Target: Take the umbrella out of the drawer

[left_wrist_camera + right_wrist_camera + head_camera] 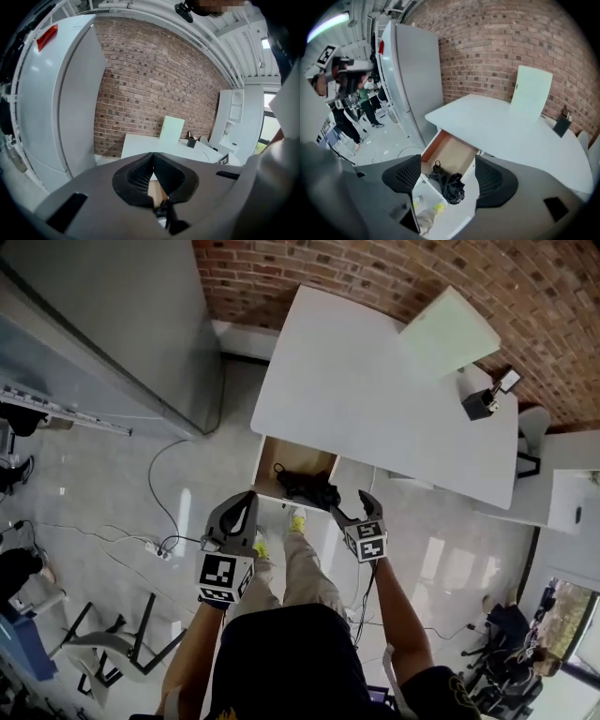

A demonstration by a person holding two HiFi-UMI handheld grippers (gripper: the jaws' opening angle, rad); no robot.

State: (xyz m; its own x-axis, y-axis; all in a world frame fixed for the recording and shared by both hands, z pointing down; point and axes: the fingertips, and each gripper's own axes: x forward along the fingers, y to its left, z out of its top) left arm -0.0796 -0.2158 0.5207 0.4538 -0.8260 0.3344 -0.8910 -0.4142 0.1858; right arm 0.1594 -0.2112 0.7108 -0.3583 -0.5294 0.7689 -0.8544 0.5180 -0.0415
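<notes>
A white worktop [375, 399] stands against a brick wall [375, 268]. A wooden-lined drawer [279, 457] is pulled open from under the worktop's near edge, close to its left corner. The black folded umbrella [307, 487] lies inside the drawer, in its front part and toward its right side, with its bunched end at the drawer's front rim.

The right gripper [354, 509] is held above the drawer's front with its jaws wide apart. In the right gripper view the umbrella shows in the gap between them but lower down, and neither pad touches it. The left gripper [249, 498] is held near the drawer's front left corner. Its jaws are closed, tip against tip, with nothing between them.

At the worktop's far edge a pale green board [448, 332] leans on the wall, and a black pen holder [479, 403] stands near the right corner. The person's yellow shoes [296, 519] show on the floor just in front of the drawer.
</notes>
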